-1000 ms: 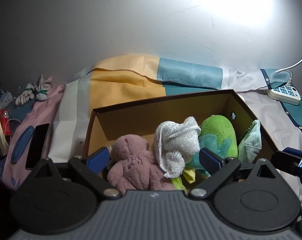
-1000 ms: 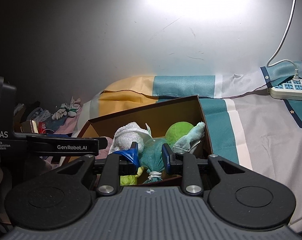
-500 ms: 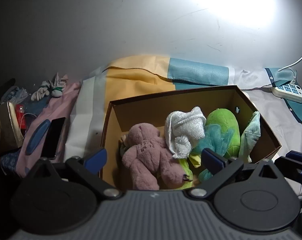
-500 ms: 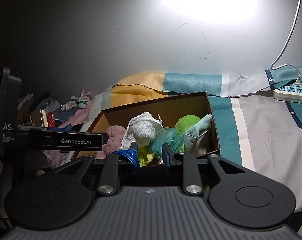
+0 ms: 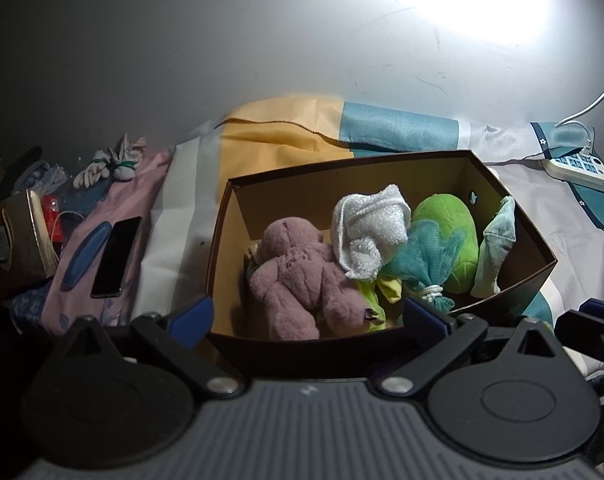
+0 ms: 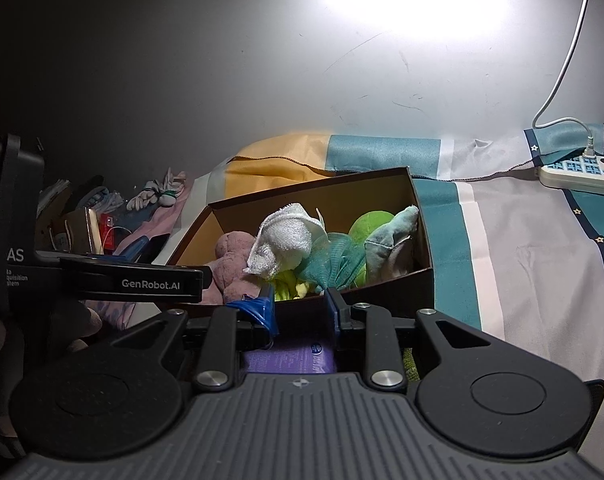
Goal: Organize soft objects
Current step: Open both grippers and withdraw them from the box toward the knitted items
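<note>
A brown cardboard box (image 5: 514, 224) (image 6: 422, 216) stands on the bed and holds soft things: a pink plush bear (image 5: 298, 276) (image 6: 232, 248), a white towel (image 5: 366, 224) (image 6: 286, 236), a teal mesh sponge (image 5: 422, 256) (image 6: 334, 260), a green plush (image 5: 450, 216) (image 6: 368, 220) and a pale blue plush (image 5: 498, 240) (image 6: 390, 232). My left gripper (image 5: 308, 316) is open and empty, just in front of the box's near wall. My right gripper (image 6: 300, 308) is partly open and empty, at the box's near right edge. The left gripper's body (image 6: 102, 276) shows in the right wrist view.
A striped sheet (image 6: 522, 248) covers the bed. A white power strip (image 5: 574, 168) (image 6: 578, 170) with a cord lies at far right. A black phone (image 5: 116, 256), a small cardboard box (image 5: 18, 236) and a tied cloth bundle (image 5: 110, 162) lie to the left. A wall stands behind.
Both grippers have pulled back and up from the box. The right gripper was around the teal sponge one second ago and is now clear of it, in front of the box.
</note>
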Tool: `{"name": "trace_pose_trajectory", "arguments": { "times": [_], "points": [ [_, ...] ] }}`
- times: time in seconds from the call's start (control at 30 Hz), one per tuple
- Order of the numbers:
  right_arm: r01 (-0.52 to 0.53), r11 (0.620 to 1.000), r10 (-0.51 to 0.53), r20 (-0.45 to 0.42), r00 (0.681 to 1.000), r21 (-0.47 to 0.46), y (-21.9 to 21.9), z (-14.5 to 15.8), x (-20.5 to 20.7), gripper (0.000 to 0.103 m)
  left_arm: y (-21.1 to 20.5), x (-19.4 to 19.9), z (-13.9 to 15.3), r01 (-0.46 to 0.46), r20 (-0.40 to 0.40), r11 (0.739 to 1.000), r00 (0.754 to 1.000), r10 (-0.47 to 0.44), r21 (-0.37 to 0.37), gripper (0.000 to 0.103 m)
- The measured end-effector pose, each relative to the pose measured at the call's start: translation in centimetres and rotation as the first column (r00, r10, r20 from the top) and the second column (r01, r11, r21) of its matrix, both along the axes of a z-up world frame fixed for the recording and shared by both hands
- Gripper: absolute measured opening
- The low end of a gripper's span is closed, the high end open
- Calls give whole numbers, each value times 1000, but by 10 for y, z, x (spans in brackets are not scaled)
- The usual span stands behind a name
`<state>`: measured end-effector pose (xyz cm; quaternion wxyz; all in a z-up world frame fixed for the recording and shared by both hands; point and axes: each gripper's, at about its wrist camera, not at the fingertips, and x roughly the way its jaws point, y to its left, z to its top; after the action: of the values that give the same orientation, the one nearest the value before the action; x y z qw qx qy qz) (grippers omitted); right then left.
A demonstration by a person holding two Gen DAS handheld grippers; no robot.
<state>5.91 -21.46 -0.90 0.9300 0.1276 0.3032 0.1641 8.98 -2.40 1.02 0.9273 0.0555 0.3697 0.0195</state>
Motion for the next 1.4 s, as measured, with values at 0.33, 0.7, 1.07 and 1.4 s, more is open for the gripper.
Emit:
{"name": "trace_pose_trajectory", "arguments": {
  "times": [0.33, 0.7, 1.07, 1.4],
  "points": [
    [9, 1000, -8, -20, 1000, 13, -8, -7, -11, 9, -6, -11, -8, 8, -34, 1000, 999, -8, -13, 100],
    [1, 1000, -1, -48, 999, 1, -17, -19, -18, 11, -17, -13, -21, 2, -72, 1000, 997, -2, -3, 100],
    [-3, 998, 8, -89, 996, 57, -34, -33, -18, 13, -29, -12, -32, 12, -103, 1000, 995, -11, 4, 100],
    [-34, 997, 41, -92, 995, 74, -49, -45, -24, 14, -45, -14, -39, 51, -117, 999, 992, -52, -8, 100]
  ]
}}
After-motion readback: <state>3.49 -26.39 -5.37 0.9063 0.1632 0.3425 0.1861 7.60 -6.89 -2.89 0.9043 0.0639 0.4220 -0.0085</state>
